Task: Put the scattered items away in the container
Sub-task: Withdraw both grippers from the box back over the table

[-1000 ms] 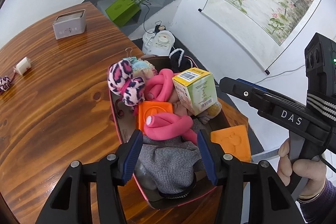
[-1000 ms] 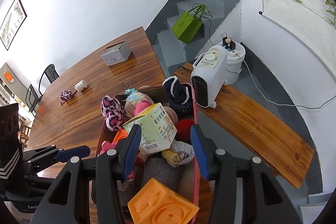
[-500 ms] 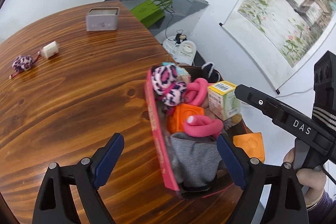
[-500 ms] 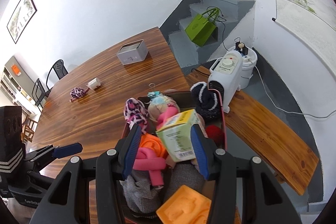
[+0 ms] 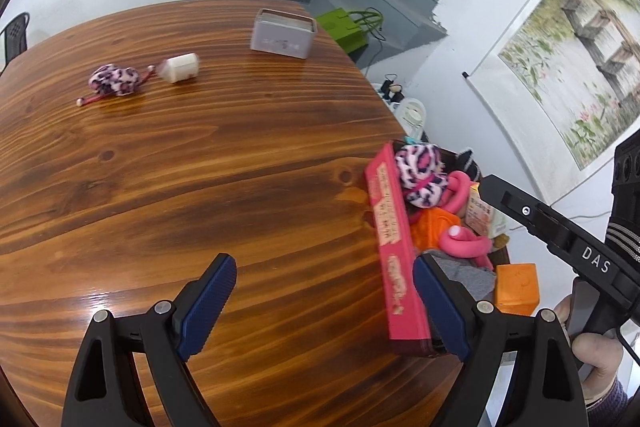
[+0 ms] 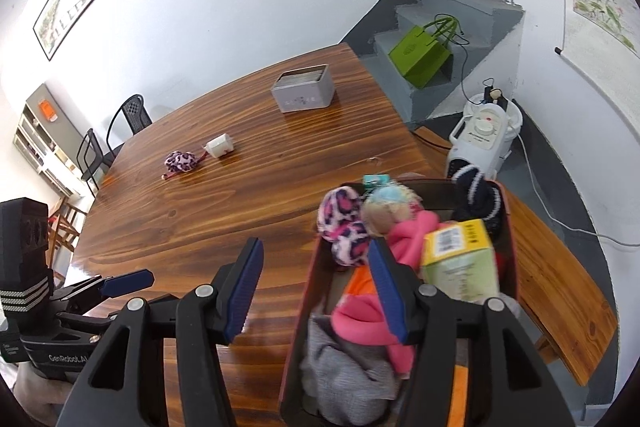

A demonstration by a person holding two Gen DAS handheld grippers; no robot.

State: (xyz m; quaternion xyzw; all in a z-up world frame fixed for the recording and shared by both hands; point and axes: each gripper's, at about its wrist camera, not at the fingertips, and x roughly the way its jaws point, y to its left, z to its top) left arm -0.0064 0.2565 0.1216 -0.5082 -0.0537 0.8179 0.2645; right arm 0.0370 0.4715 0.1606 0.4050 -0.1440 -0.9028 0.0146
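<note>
A red-walled container (image 5: 390, 247) stands at the table's right edge, packed with a leopard-print plush (image 5: 420, 173), pink foam rollers (image 5: 466, 245), a yellow-green carton (image 6: 460, 259), grey cloth (image 6: 344, 367) and orange blocks. On the table lie a small leopard-print toy (image 5: 114, 81) and a white plug-like item (image 5: 180, 67). My left gripper (image 5: 324, 303) is open and empty above the table, left of the container. My right gripper (image 6: 316, 287) is open and empty over the container's left wall (image 6: 304, 311).
A grey tin box (image 5: 284, 33) stands at the table's far edge. A white heater (image 6: 484, 135) and a wooden bench (image 6: 560, 291) lie right of the table. A green bag (image 6: 424, 55) sits on the stairs. Chairs (image 6: 132, 115) stand at the far left.
Both grippers have swung left, away from over the container toward the table. The left gripper has opened wider. The toy and the white item have come into fuller view.
</note>
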